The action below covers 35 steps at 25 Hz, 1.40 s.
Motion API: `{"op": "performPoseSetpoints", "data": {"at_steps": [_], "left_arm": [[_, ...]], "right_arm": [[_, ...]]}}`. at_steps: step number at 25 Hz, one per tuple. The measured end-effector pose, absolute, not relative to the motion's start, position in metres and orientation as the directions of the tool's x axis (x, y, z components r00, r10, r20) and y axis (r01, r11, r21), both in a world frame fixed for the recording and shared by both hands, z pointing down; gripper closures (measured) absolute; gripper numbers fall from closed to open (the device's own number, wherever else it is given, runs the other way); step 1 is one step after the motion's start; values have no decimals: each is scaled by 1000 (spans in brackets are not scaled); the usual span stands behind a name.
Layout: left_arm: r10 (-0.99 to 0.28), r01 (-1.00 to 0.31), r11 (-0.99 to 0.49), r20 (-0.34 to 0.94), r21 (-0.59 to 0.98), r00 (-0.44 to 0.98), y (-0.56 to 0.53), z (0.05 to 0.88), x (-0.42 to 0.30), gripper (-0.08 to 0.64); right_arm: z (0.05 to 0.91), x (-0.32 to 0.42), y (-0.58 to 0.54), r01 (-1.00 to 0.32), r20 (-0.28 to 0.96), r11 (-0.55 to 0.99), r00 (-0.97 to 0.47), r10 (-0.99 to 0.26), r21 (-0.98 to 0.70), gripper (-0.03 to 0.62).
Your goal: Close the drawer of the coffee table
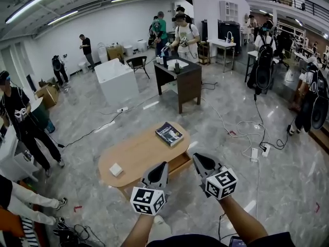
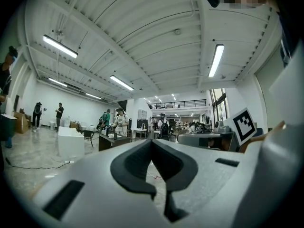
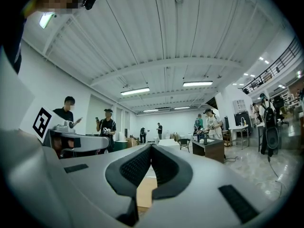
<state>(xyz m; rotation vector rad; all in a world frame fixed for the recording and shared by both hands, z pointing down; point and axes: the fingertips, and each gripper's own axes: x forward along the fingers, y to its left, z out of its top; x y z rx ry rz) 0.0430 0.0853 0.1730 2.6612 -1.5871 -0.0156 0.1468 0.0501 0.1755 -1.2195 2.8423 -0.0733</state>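
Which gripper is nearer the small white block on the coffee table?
Left. The left gripper hovers to the right of the white block, by the coffee table's near edge. The right gripper is farther right, past the open drawer.

A book (image 1: 169, 134) lies on the table's (image 1: 139, 153) far right end, a box (image 1: 116, 170) on its near left end, the drawer (image 1: 179, 162) juts from its near side, and a desk (image 1: 181, 81) stands behind.

Drawer (image 1: 181, 161) partly hidden behind left claw (image 1: 164, 164); book (image 1: 169, 133) cover print too small.
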Motion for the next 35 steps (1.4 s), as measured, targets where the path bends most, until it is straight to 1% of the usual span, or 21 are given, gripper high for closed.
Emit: {"op": "performPoseSetpoints", "data": {"at_steps": [15, 35], "left_arm": [[-880, -879, -474, 10, 47, 475, 59, 173, 21, 557], [-859, -858, -507, 40, 74, 511, -37, 185, -18, 558]], "right_arm": [[180, 118, 27, -719, -20, 692, -693, -721, -63, 580], [190, 84, -65, -753, 20, 654, -657, -754, -76, 580]]}}
